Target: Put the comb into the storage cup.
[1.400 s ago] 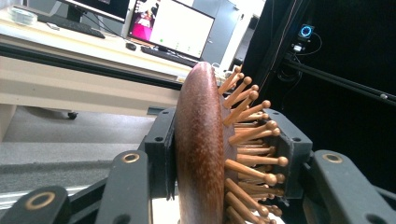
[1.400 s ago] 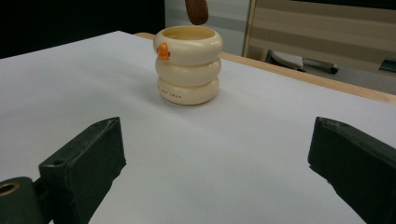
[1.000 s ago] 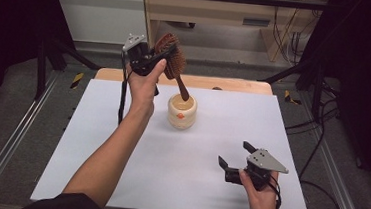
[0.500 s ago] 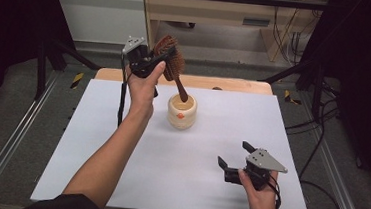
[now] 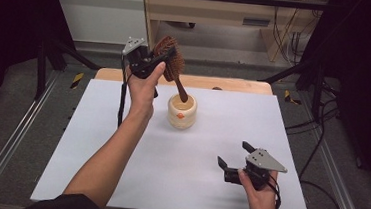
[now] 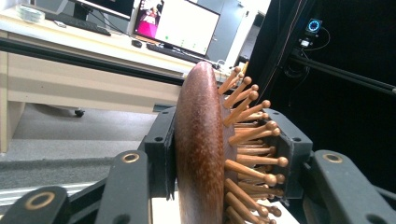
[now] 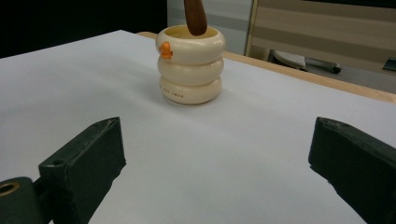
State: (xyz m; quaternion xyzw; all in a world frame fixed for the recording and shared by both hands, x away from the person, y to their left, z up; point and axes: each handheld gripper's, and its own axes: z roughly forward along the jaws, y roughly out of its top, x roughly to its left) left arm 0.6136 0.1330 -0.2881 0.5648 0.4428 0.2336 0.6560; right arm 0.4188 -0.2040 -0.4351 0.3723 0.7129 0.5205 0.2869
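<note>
Gripping: the left gripper (image 5: 158,61) pinches the head of a wooden brush (image 5: 170,63), one pad on its smooth back, the other on the pins.
Brush: held above the table (image 5: 121,129), tilted, its handle end pointing down at the mouth of the cup (image 5: 182,112).
Cup: cream, ringed, upright near the table's far edge.
Right gripper (image 5: 234,156): jaws spread wide, nothing between them, low over the table near its front right, well apart from the cup.

The left gripper (image 5: 163,58) holds a wooden hairbrush (image 5: 170,63) (handle down) over the cream cup (image 5: 181,111).
</note>
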